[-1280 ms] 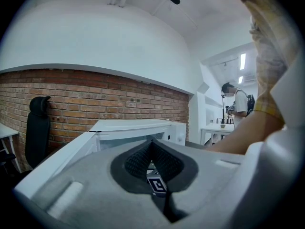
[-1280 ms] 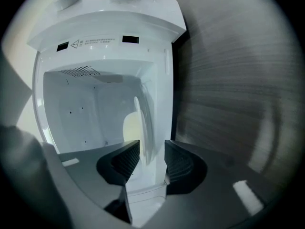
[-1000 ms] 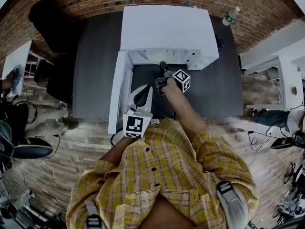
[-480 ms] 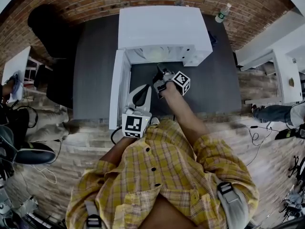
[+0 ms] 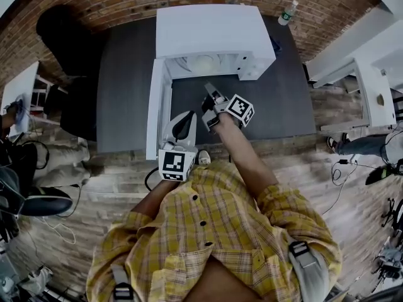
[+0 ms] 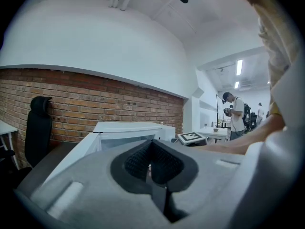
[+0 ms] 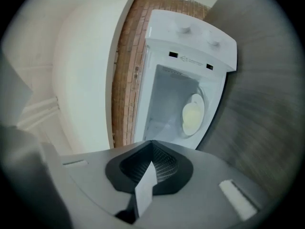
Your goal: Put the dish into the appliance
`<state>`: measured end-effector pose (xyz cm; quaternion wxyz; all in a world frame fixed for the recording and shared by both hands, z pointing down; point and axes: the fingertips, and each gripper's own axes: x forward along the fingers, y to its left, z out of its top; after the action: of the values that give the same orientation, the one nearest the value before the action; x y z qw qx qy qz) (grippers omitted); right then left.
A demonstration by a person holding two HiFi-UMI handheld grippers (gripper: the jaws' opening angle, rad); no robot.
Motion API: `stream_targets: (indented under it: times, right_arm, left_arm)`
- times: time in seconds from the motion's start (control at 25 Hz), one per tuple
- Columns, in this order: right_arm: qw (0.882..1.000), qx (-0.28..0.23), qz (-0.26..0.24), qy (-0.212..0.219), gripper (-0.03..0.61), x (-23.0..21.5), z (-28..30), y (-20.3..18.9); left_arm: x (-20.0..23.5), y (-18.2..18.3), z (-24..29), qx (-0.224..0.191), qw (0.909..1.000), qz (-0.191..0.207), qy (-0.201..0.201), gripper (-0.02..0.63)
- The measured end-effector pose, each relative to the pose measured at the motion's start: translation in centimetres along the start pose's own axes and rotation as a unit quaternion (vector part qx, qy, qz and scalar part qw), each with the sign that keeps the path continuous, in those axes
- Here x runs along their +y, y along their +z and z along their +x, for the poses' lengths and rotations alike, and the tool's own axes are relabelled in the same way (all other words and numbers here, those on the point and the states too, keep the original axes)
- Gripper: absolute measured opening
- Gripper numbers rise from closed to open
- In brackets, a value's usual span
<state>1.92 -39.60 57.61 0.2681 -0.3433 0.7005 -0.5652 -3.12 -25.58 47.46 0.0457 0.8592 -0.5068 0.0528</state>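
Noting progress: dish [image 5: 203, 63] lies inside the white appliance [image 5: 214, 30], and both tongs are empty.
Placement looks done: the pale dish rests on the floor of the cavity, apart from either tool. Right tongs [image 5: 208, 92] hang in front of the opening; the jaws have just been closing and now press together with nothing between them. Left tongs [image 5: 187, 119] sit lower, just beside the open door [image 5: 156, 112], pads together, also bare. Left to do, by judgement: swing the door shut, if the task counts that. The door juts over the dark tabletop [image 5: 123, 93] at the left of the opening, and its swing path looks free apart from the right tongs in front. A bottle [image 5: 287, 11] stands behind the appliance and a black chair [image 5: 60, 27] sits off to the left; neither interferes.
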Motion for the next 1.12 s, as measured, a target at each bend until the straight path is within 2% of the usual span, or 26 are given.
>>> stream_targets:
  times: [0.16,0.32,0.44,0.56,0.68,0.92,1.12]
  right_arm:
    - [0.997,0.015,-0.074,0.018,-0.005,2.7,-1.5,-1.0]
    - [0.983,0.037,-0.175,0.028,-0.005,5.1,-2.9,-2.3]
    - [0.964,0.04,-0.262,0.031,-0.005,7.3,-4.2,-2.7]
    - [0.943,0.042,-0.327,0.033,-0.003,9.2,-5.4,-3.4]
    - [0.925,0.05,-0.376,0.028,0.0,10.0,-6.4,-4.1]
    - [0.879,0.049,-0.475,0.01,0.002,11.6,-8.2,-5.3]
    - [0.848,0.047,-0.528,0.012,0.002,13.2,-9.3,-6.9]
  left_arm:
    - [0.2,-0.2,-0.9,0.001,0.9999,-0.012,0.002,-0.003]
    - [0.1,-0.2,-1.4,0.004,0.9999,-0.015,-0.002,-0.003]
    - [-0.1,-0.2,-1.6,0.007,0.9998,-0.016,-0.008,-0.003]
    - [-0.2,-0.3,-1.8,0.007,0.9997,-0.019,-0.01,-0.002]
    - [-0.4,-0.2,-2.1,0.004,0.9998,-0.016,-0.012,-0.003]
    - [-0.4,0.1,-2.8,0.0,0.9998,-0.014,-0.011,-0.003]
    - [-0.7,0.0,-3.6,-0.001,0.9998,-0.015,-0.009,-0.002]
